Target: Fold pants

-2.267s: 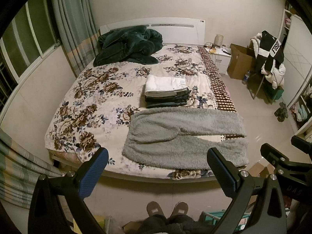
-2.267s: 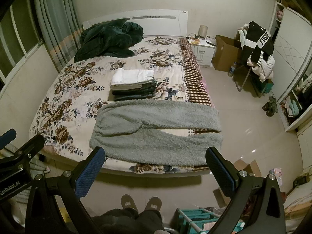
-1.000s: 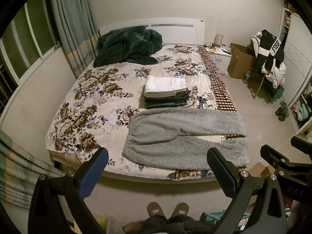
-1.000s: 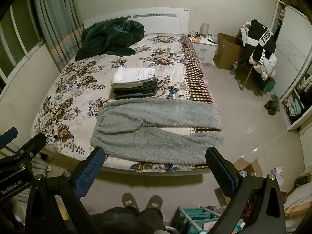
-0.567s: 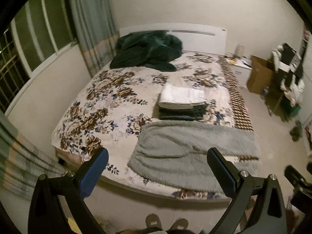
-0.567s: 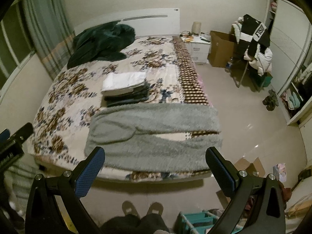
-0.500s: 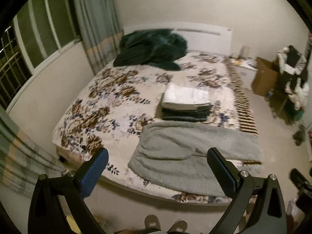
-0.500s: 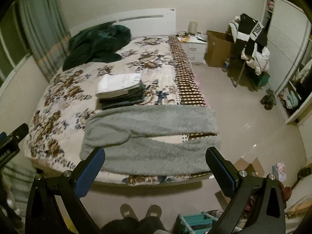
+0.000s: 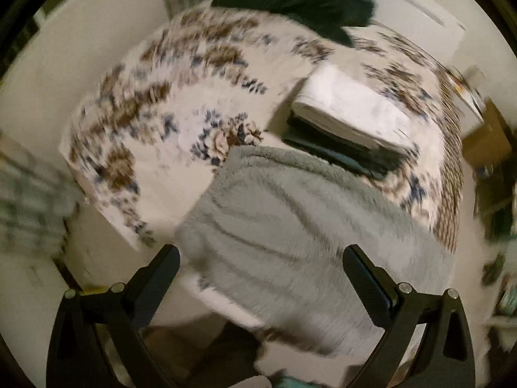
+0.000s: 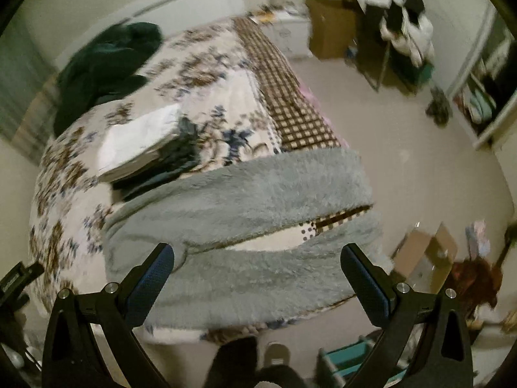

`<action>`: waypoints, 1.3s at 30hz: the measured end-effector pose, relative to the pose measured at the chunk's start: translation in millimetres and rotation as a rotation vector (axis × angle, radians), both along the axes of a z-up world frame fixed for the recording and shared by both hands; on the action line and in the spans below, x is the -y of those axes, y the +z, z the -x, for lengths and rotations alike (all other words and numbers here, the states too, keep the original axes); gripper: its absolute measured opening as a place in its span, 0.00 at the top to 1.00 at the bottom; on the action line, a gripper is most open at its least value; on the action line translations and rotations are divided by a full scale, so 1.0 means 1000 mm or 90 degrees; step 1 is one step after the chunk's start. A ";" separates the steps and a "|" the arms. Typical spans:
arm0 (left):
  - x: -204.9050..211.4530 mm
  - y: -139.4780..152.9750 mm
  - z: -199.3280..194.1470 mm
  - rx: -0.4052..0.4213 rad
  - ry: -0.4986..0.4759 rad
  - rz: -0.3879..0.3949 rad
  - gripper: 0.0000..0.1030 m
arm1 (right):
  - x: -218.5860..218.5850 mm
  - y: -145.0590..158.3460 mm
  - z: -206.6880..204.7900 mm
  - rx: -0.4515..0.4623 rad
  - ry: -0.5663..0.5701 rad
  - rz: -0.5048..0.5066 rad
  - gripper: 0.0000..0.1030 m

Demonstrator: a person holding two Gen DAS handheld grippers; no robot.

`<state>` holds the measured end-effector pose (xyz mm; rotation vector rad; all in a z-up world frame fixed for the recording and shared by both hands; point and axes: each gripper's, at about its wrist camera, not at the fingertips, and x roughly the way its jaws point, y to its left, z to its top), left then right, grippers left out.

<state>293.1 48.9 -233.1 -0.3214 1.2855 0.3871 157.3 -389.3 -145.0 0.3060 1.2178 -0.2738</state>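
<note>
Hovering with its two fingers spread wide and nothing between them, my left claw [image 9: 260,270] has dropped much closer to the bed than half a second ago and now hangs above the waist end of the grey fleece pants [image 9: 290,239]; the view is tilted and smeared with motion. My right claw [image 10: 257,270] is likewise gaping and empty, lower and nearer than before, tipped over the near leg of the pants [image 10: 245,226]. One pair of pants lies flat across the foot of the bed [image 10: 80,161], its two legs parted in a narrow V so a strip of bedcover shows between them, the cuffs reaching the bed's right edge. Just beyond the pants sits one stack of folded clothes [image 9: 349,126], a white piece on top of darker ones. One dark green blanket [image 10: 103,64] is heaped by the headboard. At the lower edge of the right view I see one slipper [image 10: 276,354] on the floor, beside a dark trouser leg.
</note>
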 end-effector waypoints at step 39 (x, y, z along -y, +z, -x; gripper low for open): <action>-0.020 -0.168 -0.117 0.084 0.185 0.192 0.96 | 0.172 -0.409 -0.249 -0.192 -0.316 -0.047 0.93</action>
